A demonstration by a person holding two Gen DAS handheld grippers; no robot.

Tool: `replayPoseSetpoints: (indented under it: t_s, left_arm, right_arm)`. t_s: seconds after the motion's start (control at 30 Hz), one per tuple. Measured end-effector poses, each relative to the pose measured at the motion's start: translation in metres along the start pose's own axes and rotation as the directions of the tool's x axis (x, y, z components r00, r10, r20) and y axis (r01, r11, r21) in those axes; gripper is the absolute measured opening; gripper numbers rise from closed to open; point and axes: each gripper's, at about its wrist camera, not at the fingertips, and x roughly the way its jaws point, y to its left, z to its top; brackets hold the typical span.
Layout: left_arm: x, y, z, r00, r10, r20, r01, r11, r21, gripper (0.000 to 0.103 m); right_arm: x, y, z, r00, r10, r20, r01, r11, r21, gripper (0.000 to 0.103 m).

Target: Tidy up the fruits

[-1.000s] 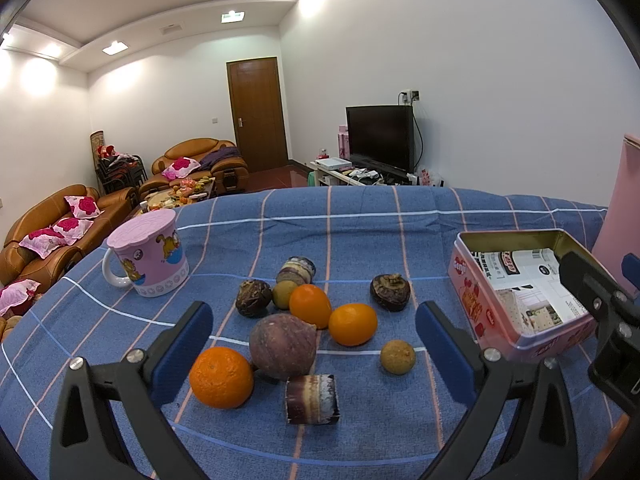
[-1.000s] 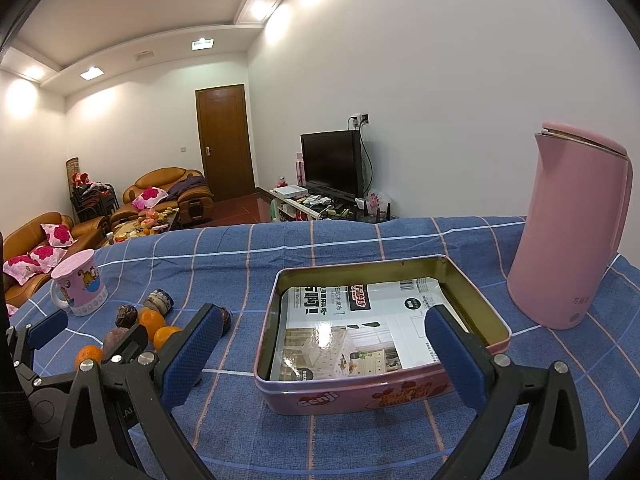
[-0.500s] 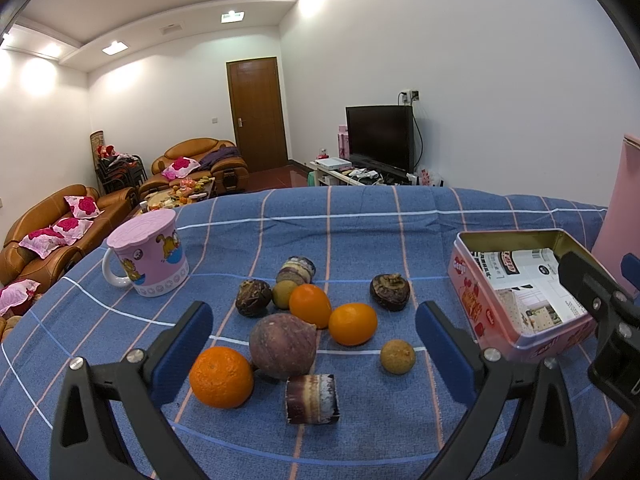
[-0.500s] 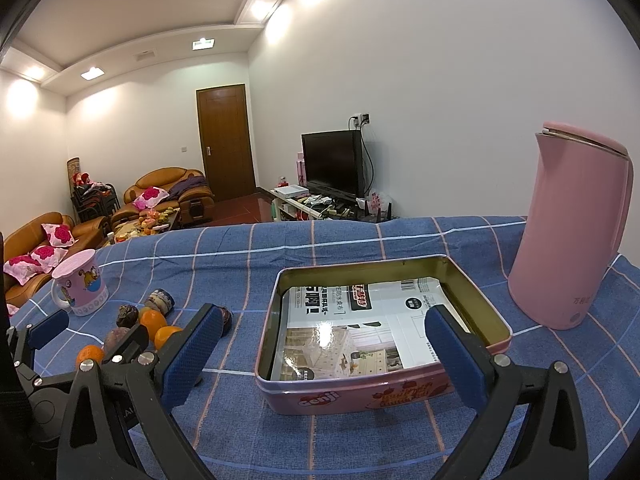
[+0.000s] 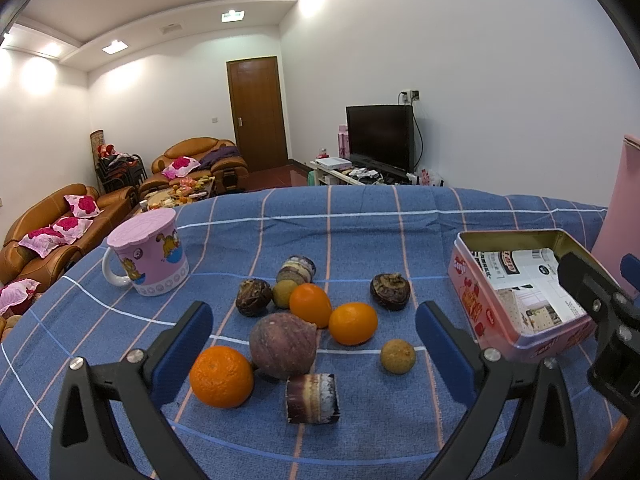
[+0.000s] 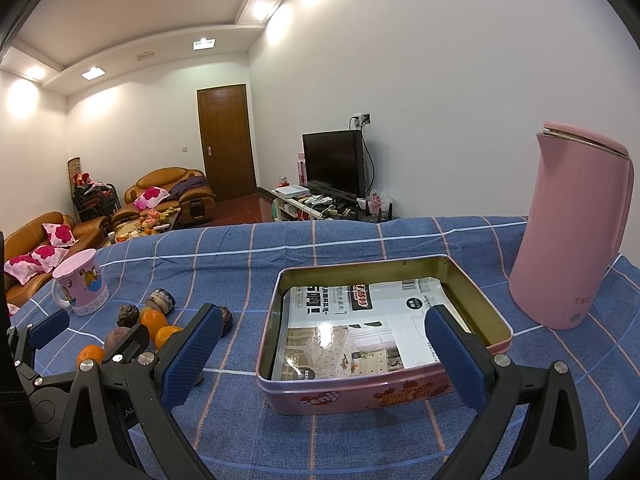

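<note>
Fruits point(image 5: 308, 320) sit loose on counter point(image 5: 360, 232) ahead of left tool point(image 5: 312, 344), spread wide, empty; nearest orange point(image 5: 221, 376) by its left finger. Right view: right tool point(image 6: 320, 356) open, empty, facing tin point(image 6: 384, 388). Nothing picked yet; next, close on one fruit.

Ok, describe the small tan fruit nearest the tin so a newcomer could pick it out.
Start at the pink tin on the blue cloth and look left toward the fruit pile. The small tan fruit sits alone at the pile's near right edge, touching nothing, and it is dull, rough and smaller than the oranges.
</note>
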Motion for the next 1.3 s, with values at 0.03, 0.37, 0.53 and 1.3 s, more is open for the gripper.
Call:
replayPoseSetpoints:
  t_s: [0.03,0.37,0.53,1.3]
  left_arm:
    - [0.000,0.000,0.000,1.000,0.000,0.001,0.000,1.000,0.000,0.103]
    - [0.000,0.000,-0.001,1.000,-0.003,-0.004,0.003,1.000,-0.001,0.103]
    - [0.006,0.007,0.000,0.999,0.024,-0.025,-0.024,0.999,0.024,0.103]
    - [0.026,0.150,-0.008,0.980,0.125,-0.156,-0.142,0.984,-0.106,0.103]
  right_arm:
    - [0.000,0.001,0.000,1.000,0.002,-0.001,-0.002,1.000,-0.002,0.102]
    - [0.001,0.002,-0.001,1.000,0.003,-0.002,-0.003,1.000,-0.005,0.102]
    - [0.003,0.003,-0.002,1.000,0.020,-0.006,-0.020,1.000,-0.014,0.102]
    - [0.050,0.118,-0.035,0.821,0.430,-0.376,-0.480,0.876,-0.046,0.072]
